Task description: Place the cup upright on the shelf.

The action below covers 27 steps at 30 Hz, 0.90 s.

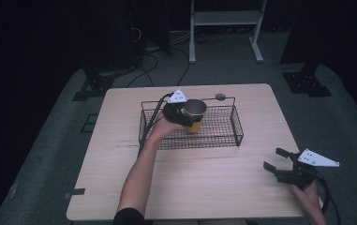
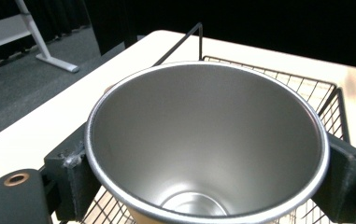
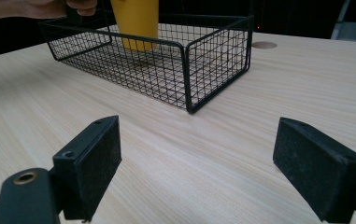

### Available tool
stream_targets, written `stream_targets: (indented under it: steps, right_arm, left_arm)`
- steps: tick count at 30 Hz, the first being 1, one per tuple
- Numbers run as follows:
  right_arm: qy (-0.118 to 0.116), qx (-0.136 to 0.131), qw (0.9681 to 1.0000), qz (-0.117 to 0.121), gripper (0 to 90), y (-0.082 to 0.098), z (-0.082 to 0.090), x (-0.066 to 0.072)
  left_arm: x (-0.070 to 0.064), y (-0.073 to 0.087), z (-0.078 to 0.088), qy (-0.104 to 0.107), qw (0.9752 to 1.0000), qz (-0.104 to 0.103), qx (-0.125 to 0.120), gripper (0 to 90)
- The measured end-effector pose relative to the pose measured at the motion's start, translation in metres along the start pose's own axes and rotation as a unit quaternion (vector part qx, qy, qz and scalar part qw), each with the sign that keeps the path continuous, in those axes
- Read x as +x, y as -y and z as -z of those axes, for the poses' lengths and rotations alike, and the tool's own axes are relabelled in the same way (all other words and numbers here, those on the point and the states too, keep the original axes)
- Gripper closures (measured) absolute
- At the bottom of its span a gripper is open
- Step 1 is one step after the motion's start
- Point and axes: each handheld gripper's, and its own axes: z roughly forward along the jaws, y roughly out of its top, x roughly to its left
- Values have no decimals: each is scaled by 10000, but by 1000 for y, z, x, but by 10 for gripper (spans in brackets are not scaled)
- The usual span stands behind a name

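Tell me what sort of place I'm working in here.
Likely a lab or recording studio: black curtains around a lone wooden table, loose cables on grey carpet, and a white metal frame behind.

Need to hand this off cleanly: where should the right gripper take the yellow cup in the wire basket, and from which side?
Probably the yellow cup's lower wall, from above. The left gripper already clamps it just under the steel rim, and the wire basket's walls block a low sideways approach. The cup tapers downward, so the open right gripper should fit.
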Motion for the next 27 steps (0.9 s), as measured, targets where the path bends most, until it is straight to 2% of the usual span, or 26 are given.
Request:
stream_targets:
  steps: [7, 11, 16, 19, 27]
  right_arm:
    - [-3, 2, 10000, 1, 142, 0, 0, 0]
    - [-4, -6, 10000, -2, 142, 0, 0, 0]
    - [-6, -6, 10000, -3, 142, 0, 0, 0]
    - [-9, -3, 10000, -1, 142, 0, 0, 0]
    - [-12, -4, 10000, 3, 142, 0, 0, 0]
  left_arm:
    - [1, 2, -5, 2, 9996, -156, 219, 117]
    - [0, 3, -9, 53, 9993, -225, 292, 117]
    - [-2, 7, -16, 187, 9976, -372, 544, 117]
    - [-2, 7, -16, 223, 9978, -370, 512, 115]
    - [0, 9, -12, 176, 9974, -346, 614, 88]
